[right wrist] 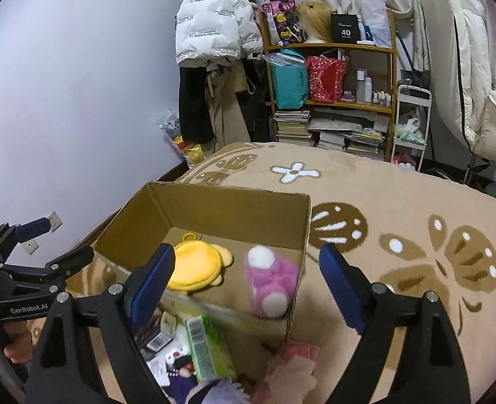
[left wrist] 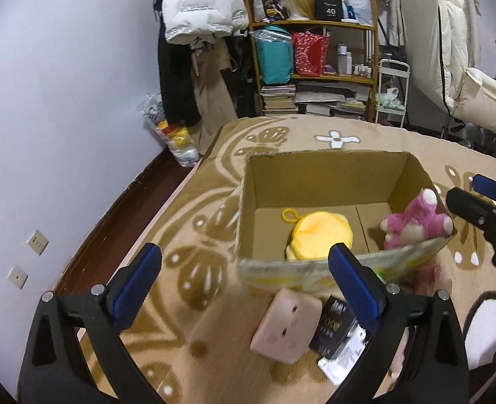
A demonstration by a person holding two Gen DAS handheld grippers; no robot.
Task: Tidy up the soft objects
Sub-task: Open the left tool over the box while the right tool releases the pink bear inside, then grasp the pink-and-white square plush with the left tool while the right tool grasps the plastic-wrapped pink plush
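Both hand-held grippers, left (left wrist: 244, 284) and right (right wrist: 246, 288), are hanging spread apart, empty. Yellow toy (left wrist: 318, 235) and pink toy (left wrist: 416, 224) are lying inside the box (left wrist: 325, 175). Only the right view is showing a green packet (right wrist: 207, 346) at 6 o'clock; only the left, a pink pouch (left wrist: 286, 325).

An open cardboard box (right wrist: 234, 208) is seen on a patterned beige blanket, with two soft toys lying on its floor: a flat yellow plush (right wrist: 194, 266) with a loop at its top, and, apart from it against the right wall, a pink-and-white plush (right wrist: 275, 282) lying on its side
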